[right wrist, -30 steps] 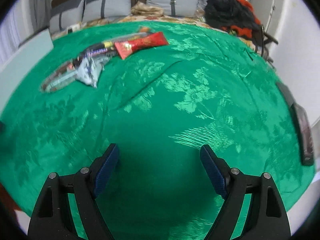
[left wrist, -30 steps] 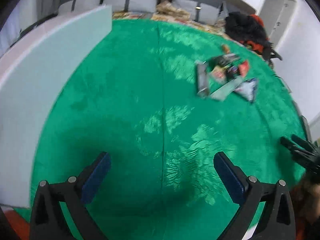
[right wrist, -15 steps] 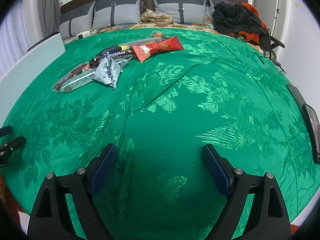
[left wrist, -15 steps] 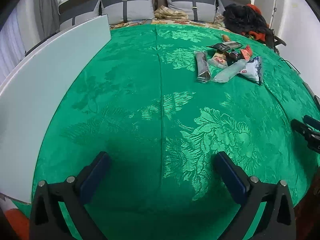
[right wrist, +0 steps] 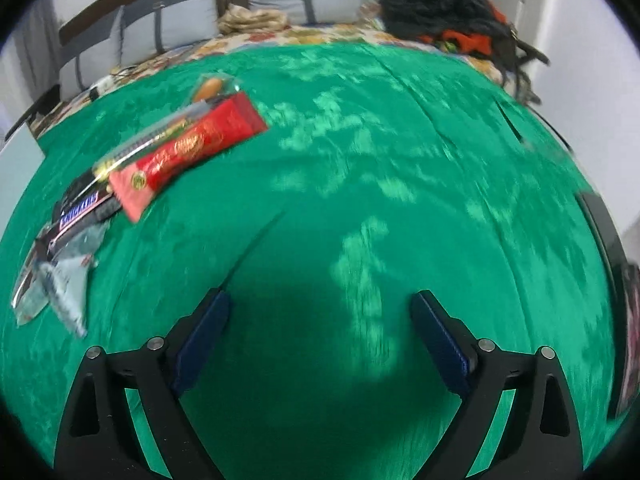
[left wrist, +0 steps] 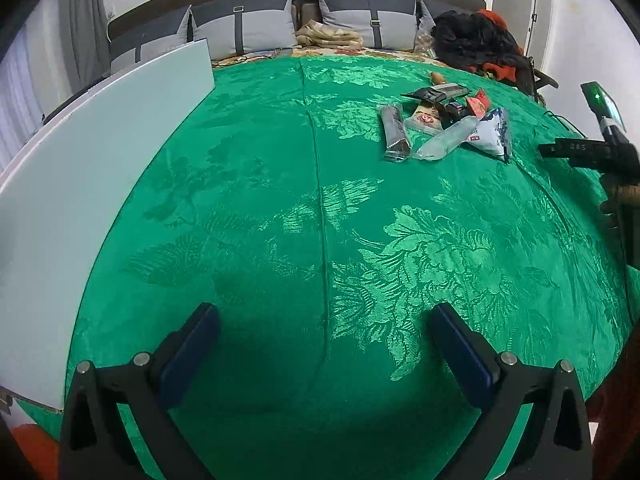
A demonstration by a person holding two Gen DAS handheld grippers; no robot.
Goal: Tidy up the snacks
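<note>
Left wrist view: the left gripper [left wrist: 324, 340] stands wide open over bare green cloth [left wrist: 256, 208], nothing between its two blue pads. Beyond it, toward the far right, the snack pile [left wrist: 444, 122] lies in a loose heap of about seven wrappers, overlapping so the count is uncertain: a grey bar [left wrist: 394, 132], a clear packet [left wrist: 444, 140], a white and blue pouch [left wrist: 490, 134], with dark and red ones half buried behind. Their print is too small to read here. A pale board [left wrist: 80, 184] runs along the left edge, cut off by the frame. At the right rim part of the other tool shows. Right wrist view is blurred; the right gripper [right wrist: 320, 338] has just been opening and now gapes fully, empty, above plain cloth. To its left the same heap appears, where one dark bar [right wrist: 82, 212] reads SNICKERS and a long red wrapper [right wrist: 188, 148] bears a gold emblem whose lettering cannot be made out. Farthest off, grey cushions [left wrist: 244, 26] and a dark bundle of clothes [left wrist: 476, 42] line the back.
</note>
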